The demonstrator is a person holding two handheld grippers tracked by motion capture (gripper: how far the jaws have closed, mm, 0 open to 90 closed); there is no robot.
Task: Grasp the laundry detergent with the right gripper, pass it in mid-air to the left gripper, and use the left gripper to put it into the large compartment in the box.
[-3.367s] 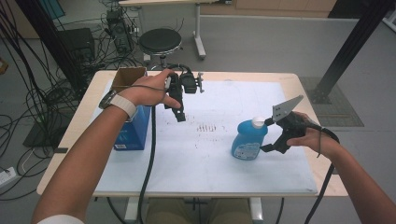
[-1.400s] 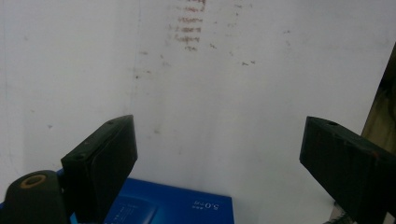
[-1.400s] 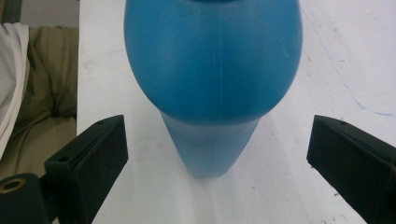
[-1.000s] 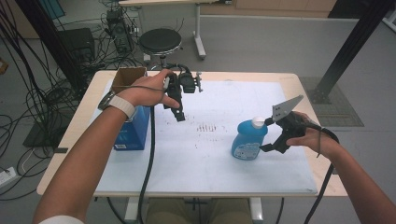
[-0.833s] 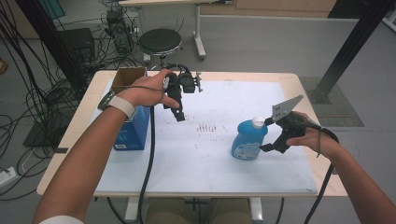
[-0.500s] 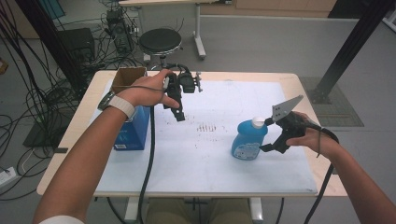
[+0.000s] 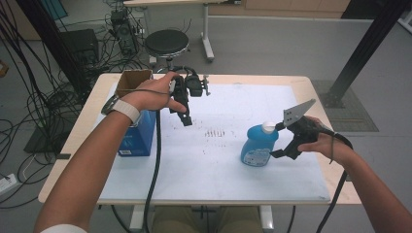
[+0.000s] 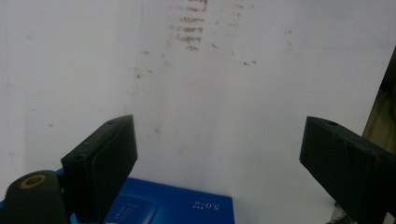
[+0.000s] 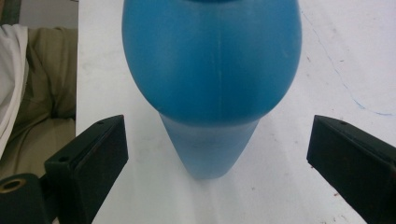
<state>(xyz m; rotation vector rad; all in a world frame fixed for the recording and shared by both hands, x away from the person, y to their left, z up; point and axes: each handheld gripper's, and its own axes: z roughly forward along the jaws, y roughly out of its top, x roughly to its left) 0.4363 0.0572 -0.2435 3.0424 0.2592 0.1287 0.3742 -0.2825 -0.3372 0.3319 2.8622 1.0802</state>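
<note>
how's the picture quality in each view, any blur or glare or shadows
High view: even room light, no glare, faint shadow beside the blue plastic bottle. Left gripper view: dim, grainy, black jaws soft, blue cardboard box dark. Right gripper view: bottle looms close, slightly soft, no glare.

The left forearm reaches in from the lower left, a pale band on its wrist. The left hand [image 7: 154, 96] holds the left gripper [image 7: 186, 120] tilted downward, its jaws spread wide with nothing between them. The right forearm comes in from the lower right; the right hand [image 7: 326, 144] holds the right gripper [image 7: 278, 141] pointing leftward, its jaws wide apart and pressing on nothing.
</note>
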